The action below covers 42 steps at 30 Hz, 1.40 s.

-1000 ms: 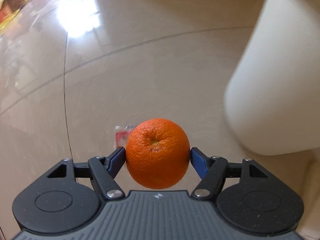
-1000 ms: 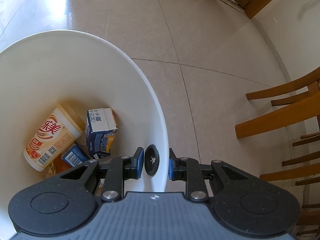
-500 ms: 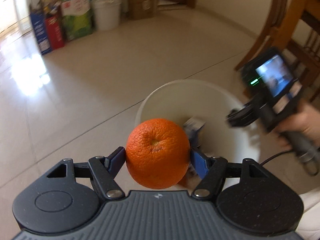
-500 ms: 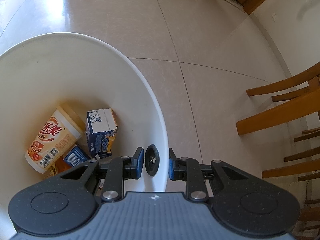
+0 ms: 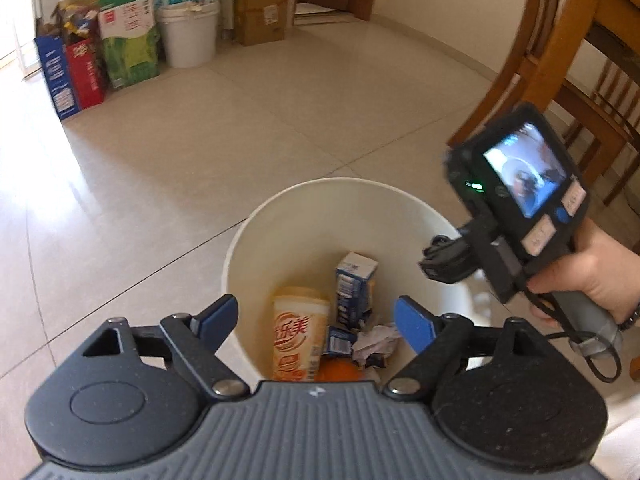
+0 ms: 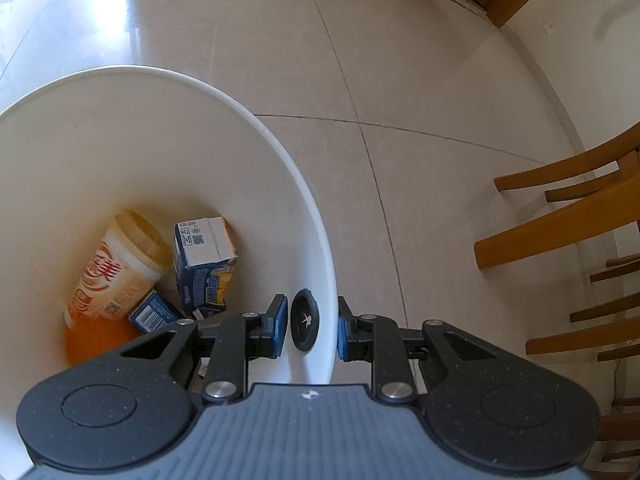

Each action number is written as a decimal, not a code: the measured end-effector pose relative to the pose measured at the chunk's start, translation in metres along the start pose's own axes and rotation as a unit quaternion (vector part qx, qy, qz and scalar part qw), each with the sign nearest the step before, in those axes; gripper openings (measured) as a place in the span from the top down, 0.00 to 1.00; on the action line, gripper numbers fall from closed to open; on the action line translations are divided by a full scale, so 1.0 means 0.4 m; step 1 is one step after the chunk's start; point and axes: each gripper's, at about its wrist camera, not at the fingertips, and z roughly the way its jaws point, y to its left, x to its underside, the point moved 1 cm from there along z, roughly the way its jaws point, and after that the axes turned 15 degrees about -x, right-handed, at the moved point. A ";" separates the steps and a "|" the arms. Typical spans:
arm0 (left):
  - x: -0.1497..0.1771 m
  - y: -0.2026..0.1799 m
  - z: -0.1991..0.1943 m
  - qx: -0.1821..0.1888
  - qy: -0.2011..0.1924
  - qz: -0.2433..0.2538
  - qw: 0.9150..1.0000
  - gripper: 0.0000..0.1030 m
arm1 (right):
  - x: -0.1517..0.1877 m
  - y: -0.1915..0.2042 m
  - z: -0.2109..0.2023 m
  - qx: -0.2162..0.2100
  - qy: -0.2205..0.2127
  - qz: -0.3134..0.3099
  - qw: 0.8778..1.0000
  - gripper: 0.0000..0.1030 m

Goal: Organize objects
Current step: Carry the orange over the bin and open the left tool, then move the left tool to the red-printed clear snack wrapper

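Note:
My left gripper [image 5: 316,320] is open and empty above a white bucket [image 5: 256,224]. The orange [image 5: 336,370] lies at the bucket's bottom, also seen in the right wrist view [image 6: 96,340]. Beside it are a milk-tea cup [image 5: 296,332], a blue carton [image 5: 354,286] and crumpled paper [image 5: 376,344]. My right gripper [image 6: 312,324] is shut on the bucket's rim [image 6: 320,264], one finger inside and one outside, next to a black grommet [image 6: 305,325]. The right gripper's body [image 5: 516,216] shows in the left wrist view, held by a hand.
Wooden chairs [image 6: 568,224] stand to the right of the bucket; they also show in the left wrist view [image 5: 560,60]. Boxes, bags and a white pail [image 5: 188,28] line the far wall. Tiled floor [image 5: 200,140] surrounds the bucket.
My left gripper swung over the bucket, opened and let go of the orange, which now lies in the bucket. The right gripper kept its hold on the rim.

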 end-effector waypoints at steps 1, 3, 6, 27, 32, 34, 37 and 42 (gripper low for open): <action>0.003 0.012 0.001 -0.005 0.001 -0.006 1.000 0.17 | -0.001 0.001 -0.001 0.001 0.000 0.000 1.000 0.73; 0.007 0.035 0.008 -0.016 0.001 -0.016 1.000 0.16 | -0.001 0.002 -0.001 0.001 0.000 0.000 1.000 0.73; 0.024 0.077 0.021 -0.046 0.002 -0.027 0.999 0.15 | 0.000 0.003 -0.002 0.002 0.000 0.001 1.000 0.73; 0.459 0.275 0.447 -0.148 0.163 -0.154 0.963 0.07 | 0.005 0.015 0.009 0.009 -0.002 -0.009 1.000 0.68; 0.525 0.252 0.520 -0.164 0.188 -0.139 0.958 0.07 | 0.003 0.018 0.011 0.012 -0.001 -0.008 1.000 0.67; 0.556 0.251 0.533 -0.172 0.194 -0.146 0.955 0.07 | 0.003 0.017 0.011 0.011 -0.002 -0.007 1.000 0.68; 0.583 0.252 0.554 -0.164 0.201 -0.158 0.953 0.07 | 0.002 0.016 0.010 0.010 -0.002 -0.005 1.000 0.68; 0.603 0.261 0.590 -0.165 0.211 -0.174 0.948 0.03 | 0.002 0.015 0.008 0.009 -0.003 -0.005 1.000 0.67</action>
